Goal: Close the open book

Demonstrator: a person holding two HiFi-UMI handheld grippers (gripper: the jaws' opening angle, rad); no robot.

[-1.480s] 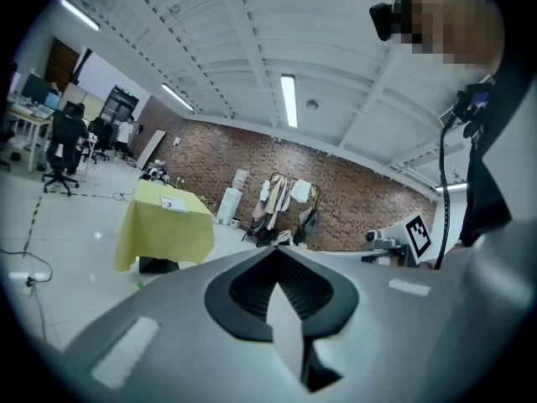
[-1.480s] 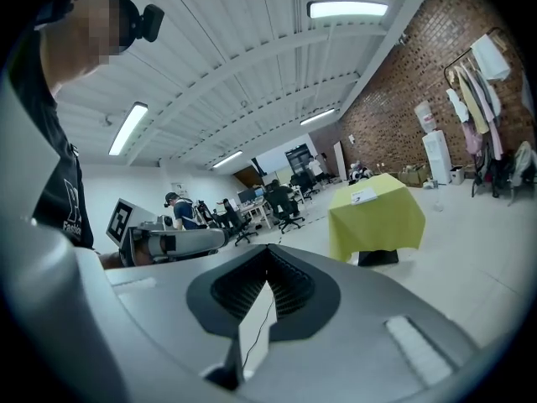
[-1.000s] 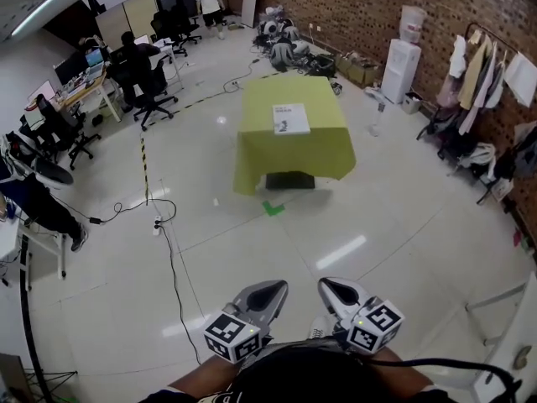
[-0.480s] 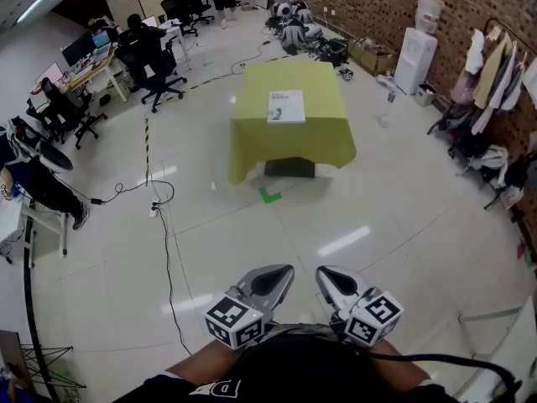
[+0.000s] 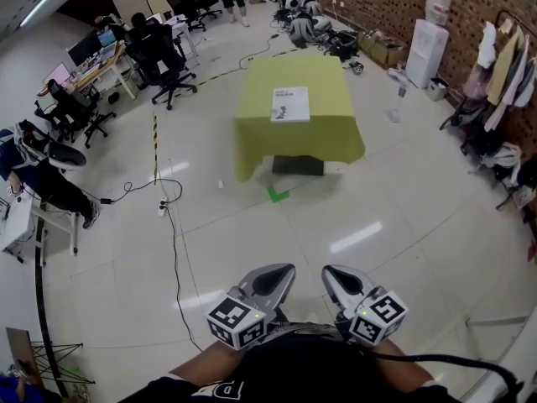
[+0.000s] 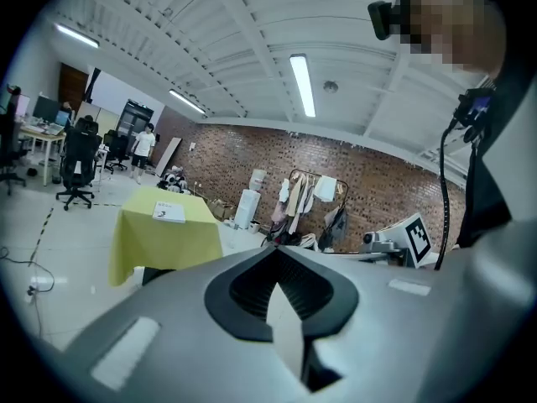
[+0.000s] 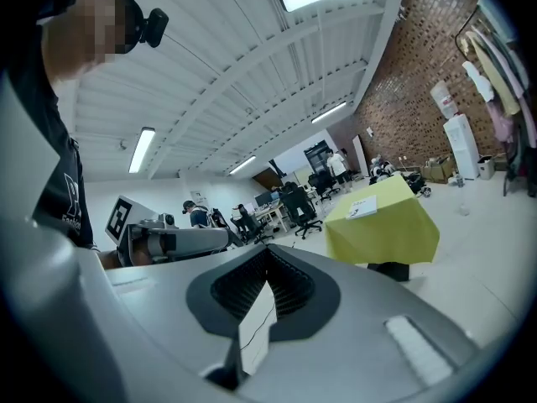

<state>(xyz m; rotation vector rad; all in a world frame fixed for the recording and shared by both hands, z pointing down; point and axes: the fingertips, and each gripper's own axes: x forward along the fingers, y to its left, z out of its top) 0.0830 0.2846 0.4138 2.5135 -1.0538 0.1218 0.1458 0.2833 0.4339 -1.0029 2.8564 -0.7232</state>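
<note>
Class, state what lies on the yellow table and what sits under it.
A white book lies on top; a dark object shows underneath. The cloth hides the rest.

The white book [image 5: 290, 105] lay flat near the middle of the yellow-green table [image 5: 323, 78], with a dark picture on its upward face.

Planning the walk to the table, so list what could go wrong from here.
The floor cable lies left of the path; feet could catch it. The yellow cloth hangs loose, so pushing the book might drag it. The left gripper and right gripper are both shut, unready for pages.
</note>
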